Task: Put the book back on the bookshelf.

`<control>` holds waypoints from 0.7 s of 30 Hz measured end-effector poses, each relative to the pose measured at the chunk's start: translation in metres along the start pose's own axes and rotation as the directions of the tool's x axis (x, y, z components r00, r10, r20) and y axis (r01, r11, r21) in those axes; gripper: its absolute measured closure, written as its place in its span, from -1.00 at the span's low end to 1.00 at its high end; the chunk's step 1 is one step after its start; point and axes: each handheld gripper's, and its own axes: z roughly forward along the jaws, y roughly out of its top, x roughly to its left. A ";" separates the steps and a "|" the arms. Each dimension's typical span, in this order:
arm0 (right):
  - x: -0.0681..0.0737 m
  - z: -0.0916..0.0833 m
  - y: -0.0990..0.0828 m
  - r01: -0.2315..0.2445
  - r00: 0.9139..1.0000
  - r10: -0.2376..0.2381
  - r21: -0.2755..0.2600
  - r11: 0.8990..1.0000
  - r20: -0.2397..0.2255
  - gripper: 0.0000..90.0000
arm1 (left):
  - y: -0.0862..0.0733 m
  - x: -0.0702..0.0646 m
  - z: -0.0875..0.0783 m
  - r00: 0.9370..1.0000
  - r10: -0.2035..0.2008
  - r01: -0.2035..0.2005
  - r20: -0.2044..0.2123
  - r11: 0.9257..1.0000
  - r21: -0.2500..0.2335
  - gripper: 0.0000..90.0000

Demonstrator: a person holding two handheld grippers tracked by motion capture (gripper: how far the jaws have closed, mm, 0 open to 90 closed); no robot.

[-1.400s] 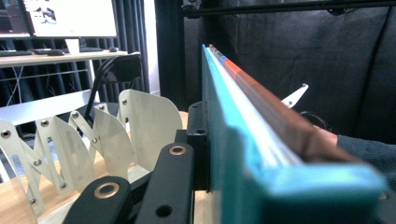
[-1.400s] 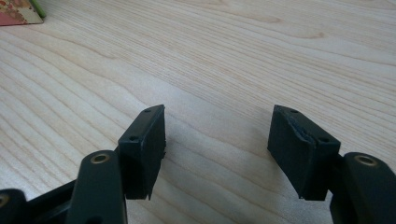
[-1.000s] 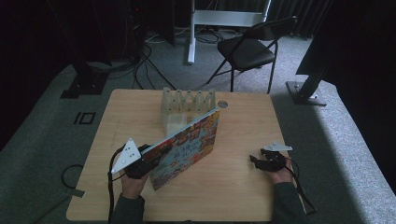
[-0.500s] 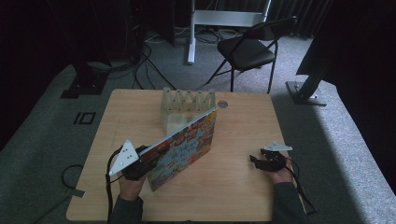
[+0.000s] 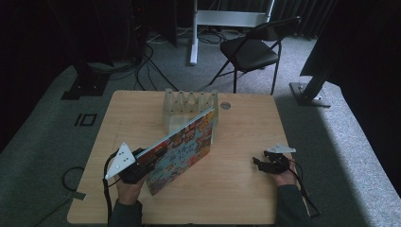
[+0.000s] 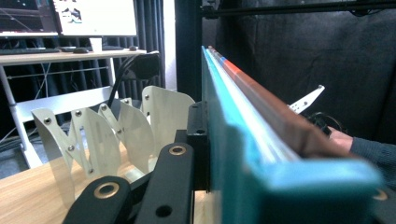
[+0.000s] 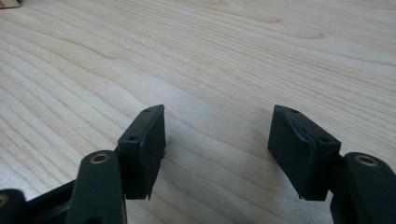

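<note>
The high view looks forward and down from behind the person onto the wooden table, taking in the whole top and the folding chair beyond its far edge. The left gripper view sits low over the table, close against a book's edge, facing the white slotted rack that the high view shows at the table's far middle. The right gripper view tilts down, very near bare tabletop.
</note>
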 end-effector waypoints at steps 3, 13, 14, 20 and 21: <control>0.000 0.000 0.000 0.000 1.000 0.000 0.000 1.000 0.000 -0.20 | 0.000 0.000 -0.002 1.000 -0.002 0.002 -0.007 1.000 -0.001 0.79; 0.000 0.000 0.000 -0.003 1.000 0.003 0.001 1.000 -0.001 -0.20 | 0.001 0.002 -0.010 0.999 -0.003 0.003 -0.039 1.000 0.005 0.79; 0.000 0.000 0.000 -0.003 1.000 0.003 0.000 1.000 -0.001 -0.20 | 0.001 0.002 -0.010 0.999 -0.005 0.005 -0.043 1.000 0.005 0.79; 0.000 0.000 0.000 -0.002 1.000 0.002 0.001 1.000 0.000 -0.20 | 0.003 0.002 -0.013 0.999 -0.004 0.004 -0.054 1.000 0.008 0.79; 0.000 0.000 0.000 -0.003 1.000 0.003 0.001 1.000 0.000 -0.20 | 0.003 0.002 -0.013 0.999 -0.003 0.004 -0.054 1.000 0.008 0.79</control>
